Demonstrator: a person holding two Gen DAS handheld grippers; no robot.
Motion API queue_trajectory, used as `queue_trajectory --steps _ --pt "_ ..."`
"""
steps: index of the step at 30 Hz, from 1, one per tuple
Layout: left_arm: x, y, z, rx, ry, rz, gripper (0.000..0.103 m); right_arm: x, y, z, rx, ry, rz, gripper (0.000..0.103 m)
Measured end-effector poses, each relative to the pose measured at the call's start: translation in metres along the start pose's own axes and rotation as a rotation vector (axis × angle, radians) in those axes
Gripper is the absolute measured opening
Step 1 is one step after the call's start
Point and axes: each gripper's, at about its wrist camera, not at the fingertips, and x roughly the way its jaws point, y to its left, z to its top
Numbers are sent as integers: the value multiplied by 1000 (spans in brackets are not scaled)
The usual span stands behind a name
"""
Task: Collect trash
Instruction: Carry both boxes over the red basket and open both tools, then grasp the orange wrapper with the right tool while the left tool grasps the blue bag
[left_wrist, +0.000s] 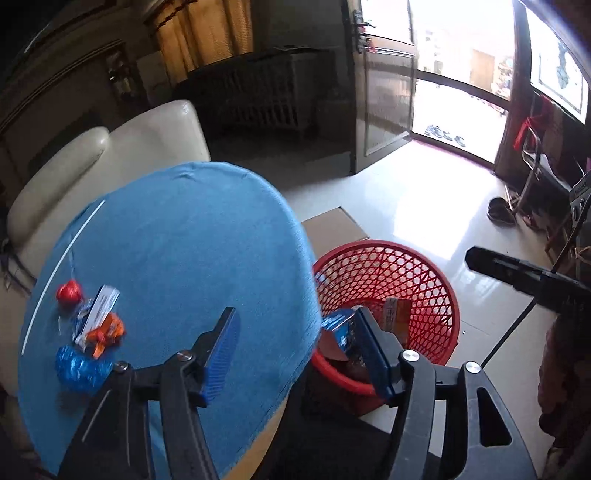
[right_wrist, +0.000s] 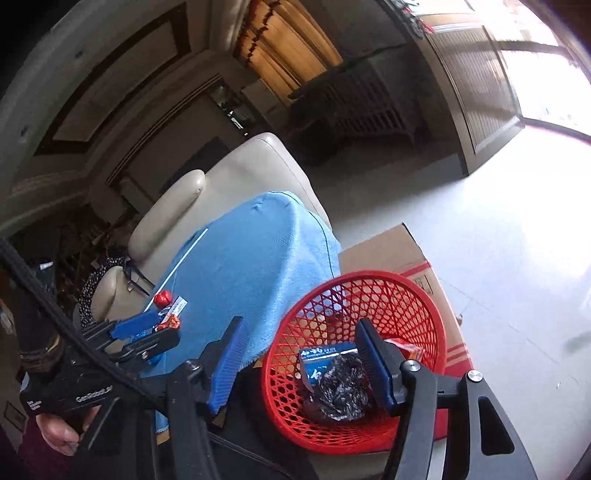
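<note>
A round table under a blue cloth (left_wrist: 192, 240) holds trash at its left: a red foil ball (left_wrist: 69, 292), a white-and-blue packet (left_wrist: 99, 308), an orange wrapper (left_wrist: 107, 332) and a blue crinkled wrapper (left_wrist: 79, 367). A red mesh basket (left_wrist: 424, 280) stands right of the table on a cardboard box. It holds a blue box (right_wrist: 325, 360), a black crumpled bag (right_wrist: 340, 391) and an orange packet (left_wrist: 397, 315). My left gripper (left_wrist: 299, 350) is open and empty over the table's right edge. My right gripper (right_wrist: 299, 363) is open and empty above the basket (right_wrist: 354, 295).
A cream leather sofa (left_wrist: 122, 147) stands behind the table. The cardboard box (right_wrist: 391, 251) lies under the basket on pale floor tiles (left_wrist: 424, 192). An open door (left_wrist: 380, 92) lets in bright light at the back right. Shoes and a metal frame (left_wrist: 528, 177) sit at the right.
</note>
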Motion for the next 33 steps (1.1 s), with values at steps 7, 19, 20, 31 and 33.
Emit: queue_trajectory --steps 7,19,20,31,33 --pt "-25 43 -44 -116 5 64 70 4 37 -1 -95 -4 19 64" --pt "-47 108 -104 -362 64 370 74 42 129 -13 -285 58 106 68" --pt "-52 118 -107 -386 57 394 74 46 139 -14 -303 63 116 68" --pt "-66 231 -174 -643 69 504 74 112 235 -32 -430 206 226 69" --pt "-64 247 -176 -676 63 507 74 130 246 -38 -429 249 235 69"
